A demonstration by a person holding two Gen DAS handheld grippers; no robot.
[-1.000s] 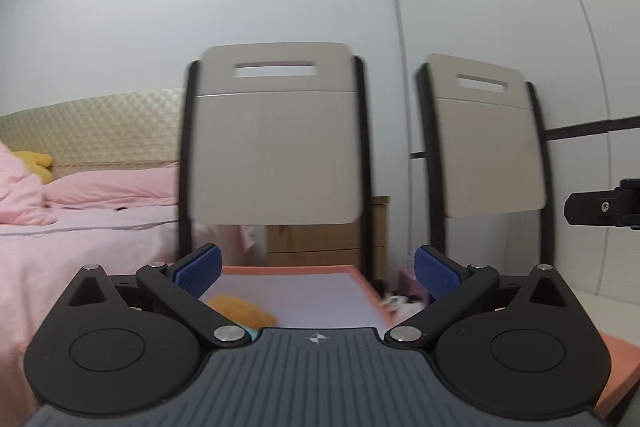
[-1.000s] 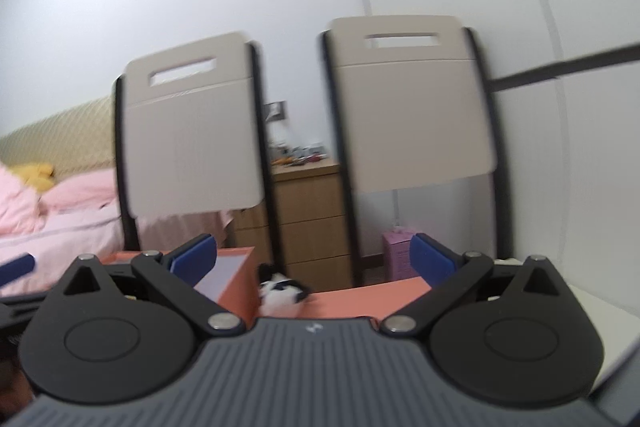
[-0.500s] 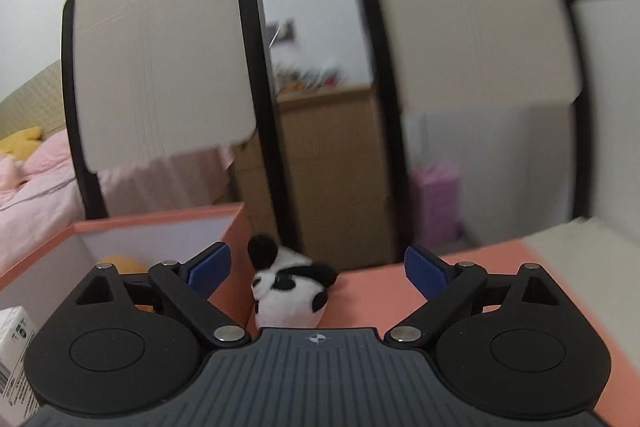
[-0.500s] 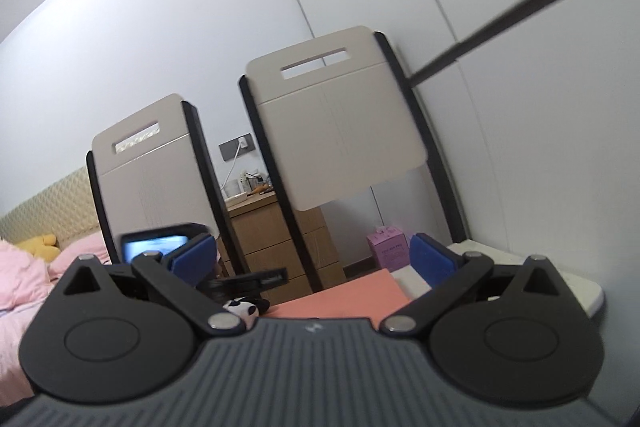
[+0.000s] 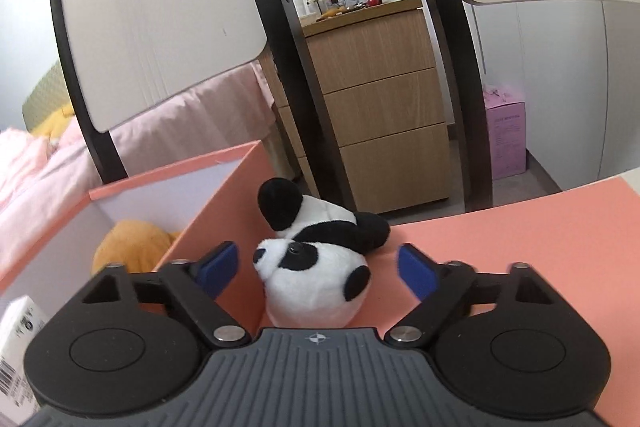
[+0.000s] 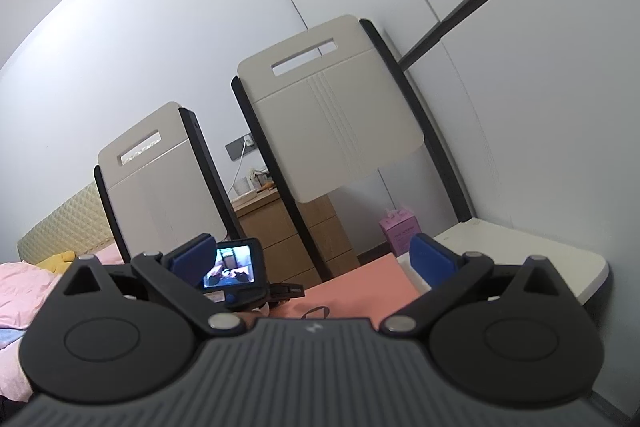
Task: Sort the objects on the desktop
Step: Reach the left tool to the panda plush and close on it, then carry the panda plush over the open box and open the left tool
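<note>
You are bringing the left gripper [image 5: 316, 269] down over the panda toy [image 5: 316, 267], which is lying on the salmon mat [image 5: 520, 227] just outside the right wall of the salmon box [image 5: 224, 203]. The box is standing open, and an orange plush [image 5: 132, 243] is already sitting inside it, so I judge the panda is waiting beside that wall because it is the next soft toy to go in. You are holding the left gripper tilted downward, probably so the two blue pads [image 5: 218, 267] can pass on both sides of the white head. Its jaws have just been closing and are now about half open; the panda's head is between them, but neither pad is pressing on it yet, and the gap on the side away from the box is clearly wider. The right gripper [image 6: 312, 261] is pointing level, away from the box toward the chairs, with jaws spread wide and nothing between them.
</note>
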